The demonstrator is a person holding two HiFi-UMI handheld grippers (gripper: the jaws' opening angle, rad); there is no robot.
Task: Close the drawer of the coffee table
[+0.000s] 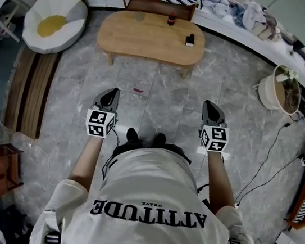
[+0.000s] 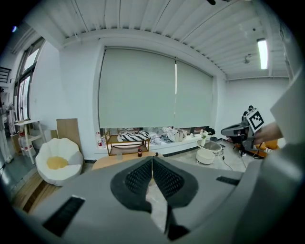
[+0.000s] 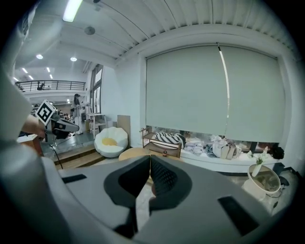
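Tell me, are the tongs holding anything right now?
Nothing. The left tongs and the right tongs are both shut and empty, held over the floor, short of the coffee table.

Looking down from your head, the coffee table shows you only its top; its drawer is hidden. The dark thing on the table's right end is too small to name. The wooden shelf behind the table is cut off by the picture's edge. In both gripper views, the jaws cover most of the table.
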